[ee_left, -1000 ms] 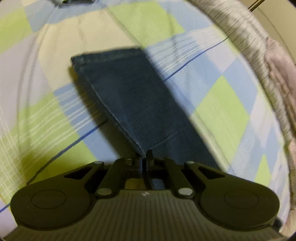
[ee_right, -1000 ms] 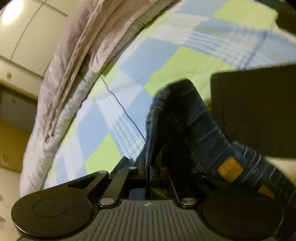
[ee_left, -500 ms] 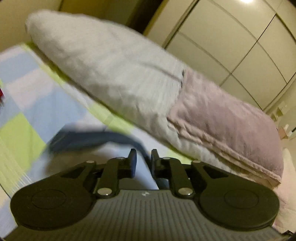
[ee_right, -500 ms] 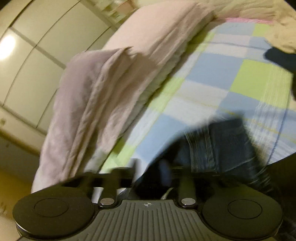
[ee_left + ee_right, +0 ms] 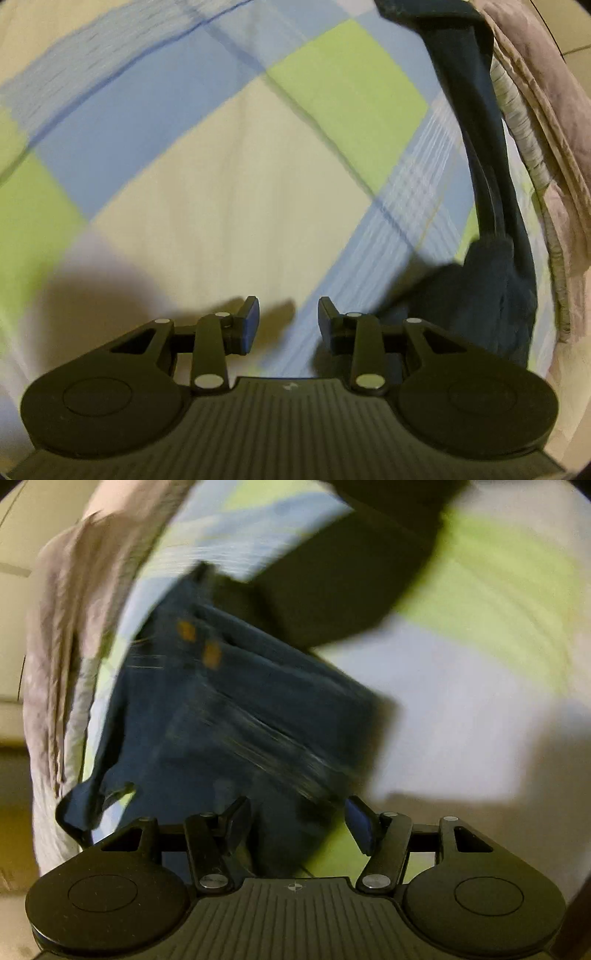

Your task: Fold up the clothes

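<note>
Lying right of the left tool [image 5: 288, 320], the jeans [image 5: 236, 709] are running lengthwise away along the bed [image 5: 229, 177] edge. Right tool [image 5: 295, 825] is sitting nearer, over their near end. Both tools are gaping apart, holding nothing.

Checked bedsheet [image 5: 229, 192] – blue, green, cream, pinkish-grey quilt [image 5: 554, 122] along its edge

- In the right wrist view the jeans [image 5: 236, 716] are smeared by motion blur; their seams and two orange patches show only as streaks.
- The near end of the jeans is hidden behind the body of the right tongs [image 5: 297, 821].
- A dark shape [image 5: 351, 572] across the top is too blurred to identify and runs off the picture's edge.
- In the left wrist view the jeans [image 5: 476, 155] are cut off by the top edge.
- The checked bedsheet [image 5: 221, 184] is blurred toward the upper left.
- The pinkish quilt [image 5: 546, 122] runs off the right edge.
</note>
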Motion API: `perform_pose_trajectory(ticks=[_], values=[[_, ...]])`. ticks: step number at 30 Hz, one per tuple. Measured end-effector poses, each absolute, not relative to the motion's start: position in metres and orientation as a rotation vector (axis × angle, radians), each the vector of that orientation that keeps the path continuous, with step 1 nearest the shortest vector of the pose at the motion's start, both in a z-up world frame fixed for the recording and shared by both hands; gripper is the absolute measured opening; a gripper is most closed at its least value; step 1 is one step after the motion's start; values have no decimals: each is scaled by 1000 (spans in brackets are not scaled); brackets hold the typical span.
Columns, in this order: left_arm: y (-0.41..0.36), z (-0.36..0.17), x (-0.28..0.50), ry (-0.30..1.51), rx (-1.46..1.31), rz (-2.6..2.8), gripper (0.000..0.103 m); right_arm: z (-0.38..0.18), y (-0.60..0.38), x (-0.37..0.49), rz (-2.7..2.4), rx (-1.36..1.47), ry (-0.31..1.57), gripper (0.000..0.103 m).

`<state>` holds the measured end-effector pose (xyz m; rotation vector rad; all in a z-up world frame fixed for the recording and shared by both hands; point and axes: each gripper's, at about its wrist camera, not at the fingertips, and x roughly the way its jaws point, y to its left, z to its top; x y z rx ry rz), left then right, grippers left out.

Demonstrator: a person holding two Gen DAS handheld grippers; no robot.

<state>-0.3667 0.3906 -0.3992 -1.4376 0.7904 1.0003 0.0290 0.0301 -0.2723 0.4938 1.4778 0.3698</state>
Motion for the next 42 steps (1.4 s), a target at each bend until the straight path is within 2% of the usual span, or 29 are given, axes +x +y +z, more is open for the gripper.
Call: perform_pose_trajectory(ticks=[5, 6, 7, 8, 12, 18, 24, 27, 32, 33, 35, 38, 42], values=[[364, -397, -368, 765, -1419, 983, 30, -303, 40, 28, 362, 567, 1369, 60], [363, -396, -368, 752, -1426, 985, 30, -303, 46, 28, 358, 552, 1354, 53], [360, -395, -368, 733, -1435, 988, 30, -303, 52, 28, 354, 537, 1339, 38], [358, -396, -368, 707, -1450, 990, 30, -299, 57, 29, 364, 501, 1329, 16], [352, -405, -367, 577, -1552, 998, 34, -256, 66, 34, 464, 368, 1239, 15], [336, -421, -368, 358, -1748, 1001, 35, -203, 75, 64, 552, 468, 1039, 12], [311, -436, -353, 309, -1851, 952, 39, -174, 130, 106, 701, 489, 951, 11], [305, -445, -342, 230, -1916, 961, 41, -167, 145, 117, 726, 479, 915, 11], [324, -452, -312, 230, -1863, 938, 40, -170, 141, 136, 704, 500, 924, 11], [329, -453, -306, 233, -1850, 932, 36, -172, 139, 139, 696, 507, 936, 11], [338, -456, -294, 238, -1822, 921, 9, -175, 132, 142, 680, 508, 948, 11], [354, -434, -288, 208, -1679, 923, 4, -175, 118, 140, 665, 519, 961, 11], [354, -328, -327, 63, -1329, 904, 4, -164, 99, 130, 699, 553, 981, 11]])
